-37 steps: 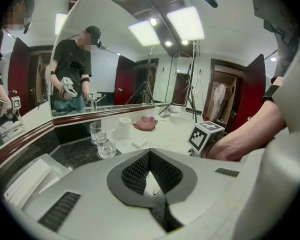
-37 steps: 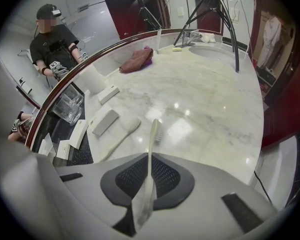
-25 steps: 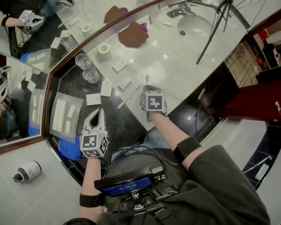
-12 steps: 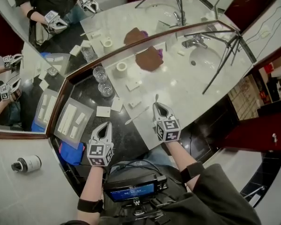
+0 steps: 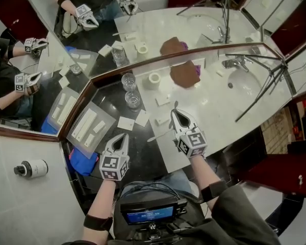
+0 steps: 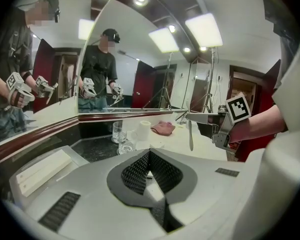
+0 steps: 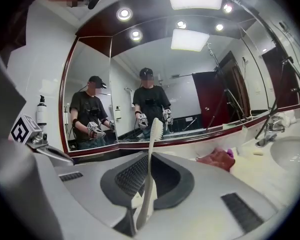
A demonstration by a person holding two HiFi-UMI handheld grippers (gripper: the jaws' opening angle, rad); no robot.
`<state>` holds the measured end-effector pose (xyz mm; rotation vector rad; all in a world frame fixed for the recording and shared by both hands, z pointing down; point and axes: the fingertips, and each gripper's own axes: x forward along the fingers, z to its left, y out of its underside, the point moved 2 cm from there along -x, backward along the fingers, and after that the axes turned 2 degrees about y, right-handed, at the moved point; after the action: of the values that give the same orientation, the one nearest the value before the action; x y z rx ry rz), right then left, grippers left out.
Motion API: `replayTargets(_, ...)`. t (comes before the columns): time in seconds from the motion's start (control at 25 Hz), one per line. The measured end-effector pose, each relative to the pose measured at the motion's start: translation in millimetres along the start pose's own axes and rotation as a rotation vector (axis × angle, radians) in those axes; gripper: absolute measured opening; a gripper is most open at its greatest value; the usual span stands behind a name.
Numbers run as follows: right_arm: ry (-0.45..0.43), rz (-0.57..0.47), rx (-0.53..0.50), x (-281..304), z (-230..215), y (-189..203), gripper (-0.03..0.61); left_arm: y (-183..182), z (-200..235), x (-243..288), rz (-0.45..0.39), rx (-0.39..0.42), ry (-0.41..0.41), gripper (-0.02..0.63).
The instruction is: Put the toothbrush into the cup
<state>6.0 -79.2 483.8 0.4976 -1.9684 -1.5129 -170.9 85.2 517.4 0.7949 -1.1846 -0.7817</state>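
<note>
The right gripper [image 7: 151, 156] is clamping the toothbrush [image 7: 156, 131]. Its jaws are standing only narrowly apart, with the pale handle pinched between the pads and the bristle head rising past the tips. In the left gripper view the toothbrush [image 6: 190, 134] is showing as a near-upright stick at the tips of the right gripper [image 6: 202, 118], hanging in the air and apparently clear of the white counter [image 5: 214, 111].

The left gripper [image 6: 150, 151] is closed on nothing, jaws together, and is hovering over the dark part of the counter beside a tray [image 5: 106, 120] of white boxes.

Two glass cups [image 5: 128, 80] are standing just beside one another against the mirror [image 5: 158, 24], ahead of the grippers and between them. A white roll [image 5: 153, 78] is sitting near the cups, with a brown cloth [image 5: 185, 74] further right. The frames do not show which glass is the target.

The pick-up looks finished, so the step in hand is judged to be the carry toward a cup, with the drop-in not yet done. The next move is calling for the right gripper to travel across toward the glasses and centre the toothbrush's lower end over one mouth. Then it should lower until that end is inside the rim, and only then open its jaws. The neighbouring glass is leaving little room, so the descent should probably be straight and slow.
</note>
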Motion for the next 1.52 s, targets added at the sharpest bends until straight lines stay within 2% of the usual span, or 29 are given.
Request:
replayTargets(0.32, -0.131, -0.098, -0.027, 78.7, 16.2, -46.6, 0.038, -30.4, 29.0, 27.8, -0.030, -0.018, -0.060, 0.002)
replayTargets(0.48, -0.198, -0.105, -0.026, 116.6, 31.5, -63.9, 0.040, -44.0, 47.2, 49.5, -0.044, -0.025, -0.085, 0.002)
replayTargets(0.64, -0.228, -0.156, -0.025, 159.2, 28.9, -64.1, 0.038, -50.9, 67.4, 71.0, -0.054, -0.033, -0.113, 0.002)
replayTargets(0.84, -0.277, -0.161, -0.024, 201.0, 37.4, -71.2, 0.040, -47.7, 91.0, 92.2, -0.061, -0.046, -0.147, 0.002)
replayTargets(1.04, -0.302, -0.184, -0.003, 234.1, 44.0, -71.3, 0.039, -39.2, 108.4, 109.1, -0.054, -0.044, -0.173, 0.002)
replayTargets(1.24, -0.270, -0.225, 0.015, 260.1, 34.1, -63.7, 0.040, -35.6, 117.7, 122.0, -0.061, -0.052, -0.182, 0.002)
replayTargets(1.52, -0.272, -0.216, 0.020, 278.3, 40.9, -56.6, 0.040, -32.5, 127.1, 127.4, -0.068, -0.061, -0.191, 0.002)
